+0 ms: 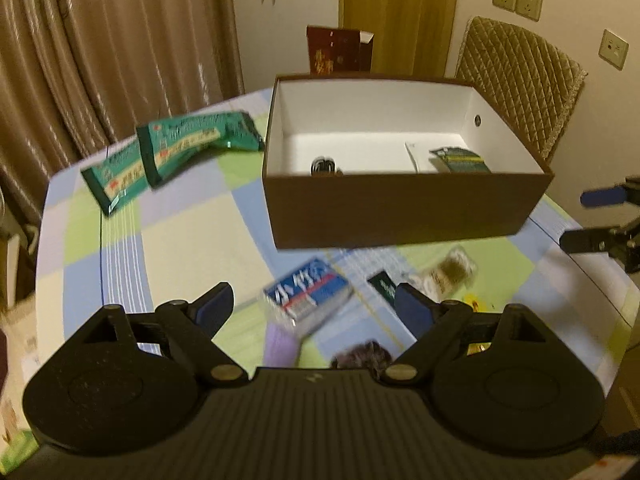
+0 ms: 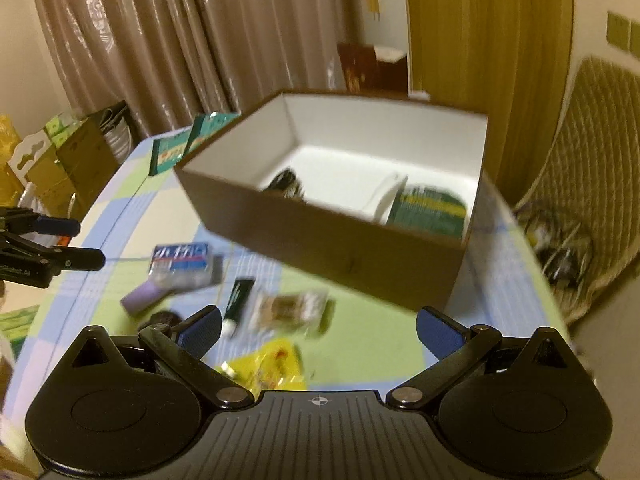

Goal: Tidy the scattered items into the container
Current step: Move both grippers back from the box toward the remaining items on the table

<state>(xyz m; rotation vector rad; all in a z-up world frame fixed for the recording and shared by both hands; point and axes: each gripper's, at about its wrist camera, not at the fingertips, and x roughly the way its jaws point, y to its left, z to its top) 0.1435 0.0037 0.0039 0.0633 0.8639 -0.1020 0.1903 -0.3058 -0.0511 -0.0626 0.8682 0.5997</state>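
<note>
Green packs (image 1: 168, 152): two of them lie at your far left on the checked cloth (image 1: 180, 248), overlapping; their print is too blurred to read.
Left gripper (image 1: 316, 304): your jaws stand wide apart with nothing between the pads.
Blue pack (image 1: 308, 294): it lies just ahead of your left gripper; big white Chinese characters, not sharp enough to read.
Purple thing (image 1: 280, 344): it touches the blue pack's near edge.
Black tube (image 2: 239, 300): it lies between the blue pack and a clear bag (image 2: 288, 310) of brown bits.
Yellow wrapper (image 2: 268, 364): it lies nearest you, by your right gripper.
Box (image 1: 400, 208): brown outside, white inside, open; it holds a dark item (image 1: 324, 166), a white sheet (image 1: 416, 156) and a green packet (image 1: 460, 160).
Right gripper (image 2: 320, 332): your jaws are spread, empty.
</note>
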